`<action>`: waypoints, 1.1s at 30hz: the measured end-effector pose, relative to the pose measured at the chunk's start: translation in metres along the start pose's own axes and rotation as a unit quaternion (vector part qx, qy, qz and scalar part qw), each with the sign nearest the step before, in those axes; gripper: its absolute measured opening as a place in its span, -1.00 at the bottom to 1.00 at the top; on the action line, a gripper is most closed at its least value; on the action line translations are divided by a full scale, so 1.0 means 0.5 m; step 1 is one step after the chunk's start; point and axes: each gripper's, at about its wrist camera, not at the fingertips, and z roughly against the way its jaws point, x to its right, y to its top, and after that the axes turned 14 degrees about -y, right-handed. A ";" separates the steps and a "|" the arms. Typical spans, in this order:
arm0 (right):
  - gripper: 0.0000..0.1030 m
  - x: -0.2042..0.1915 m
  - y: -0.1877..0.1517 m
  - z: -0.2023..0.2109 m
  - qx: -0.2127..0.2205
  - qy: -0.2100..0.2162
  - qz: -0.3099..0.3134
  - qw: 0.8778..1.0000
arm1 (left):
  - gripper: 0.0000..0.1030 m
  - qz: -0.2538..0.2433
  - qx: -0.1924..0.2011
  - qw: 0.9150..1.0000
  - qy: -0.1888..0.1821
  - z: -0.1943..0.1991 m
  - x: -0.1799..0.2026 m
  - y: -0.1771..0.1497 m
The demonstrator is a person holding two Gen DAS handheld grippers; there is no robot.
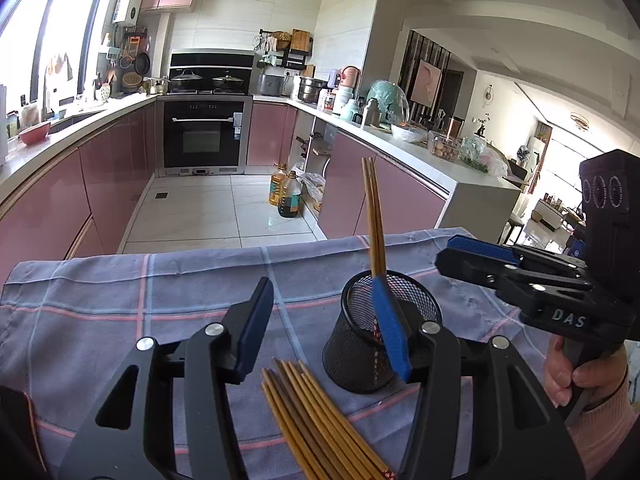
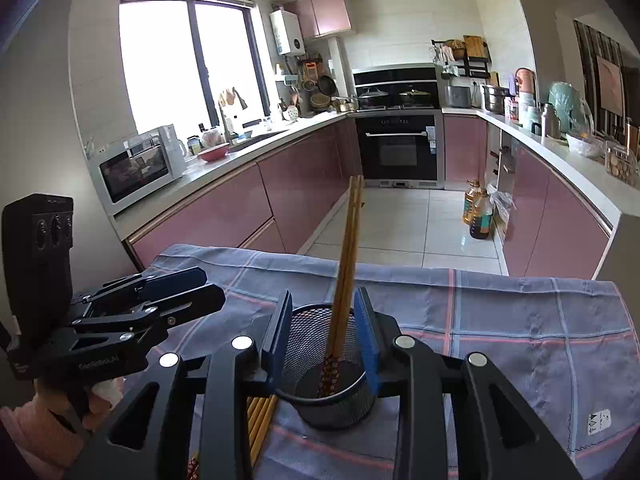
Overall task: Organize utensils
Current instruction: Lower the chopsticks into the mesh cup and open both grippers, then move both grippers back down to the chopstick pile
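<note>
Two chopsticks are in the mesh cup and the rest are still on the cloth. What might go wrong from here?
1. The two chopsticks lean far above the small mesh cup; a nudge from the right gripper, whose open fingers flank them, might tip it.
2. The loose chopsticks lie bunched right beside the cup, so the left gripper may grab several or bump the cup.

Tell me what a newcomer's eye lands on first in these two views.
First, the pair of chopsticks standing upright in the black mesh cup on the blue plaid cloth, with the open right gripper straddling the cup. Next, the bundle of loose chopsticks lying on the cloth beside the cup, in front of the open left gripper.
</note>
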 end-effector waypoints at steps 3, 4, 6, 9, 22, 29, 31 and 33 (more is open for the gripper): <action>-0.27 -0.018 -0.027 0.036 0.005 0.021 0.021 1.000 | 0.16 -0.009 -0.007 1.000 0.020 0.031 -0.003 -0.026; -0.27 -0.026 -0.039 0.041 0.001 0.028 0.026 0.999 | 0.17 -0.008 -0.012 1.000 0.021 0.038 -0.008 -0.039; -0.26 -0.039 -0.064 0.042 -0.017 0.039 0.032 0.999 | 0.18 -0.007 -0.027 0.999 0.028 0.047 -0.014 -0.065; -0.26 -0.056 -0.105 0.025 -0.047 0.039 0.042 0.997 | 0.18 -0.002 -0.053 0.998 0.034 0.052 -0.024 -0.104; -0.26 -0.103 -0.213 -0.050 -0.134 0.027 0.036 0.990 | 0.18 0.038 -0.138 0.988 0.049 0.025 -0.041 -0.239; -0.27 -0.119 -0.227 -0.062 -0.143 0.011 0.045 0.989 | 0.18 0.038 -0.157 0.986 0.047 0.007 -0.032 -0.259; -0.27 -0.122 -0.228 -0.065 -0.144 0.007 0.048 0.988 | 0.18 0.039 -0.159 0.985 0.049 0.004 -0.032 -0.261; -0.27 -0.121 -0.229 -0.068 -0.145 0.005 0.049 0.988 | 0.18 0.039 -0.161 0.985 0.051 0.001 -0.033 -0.263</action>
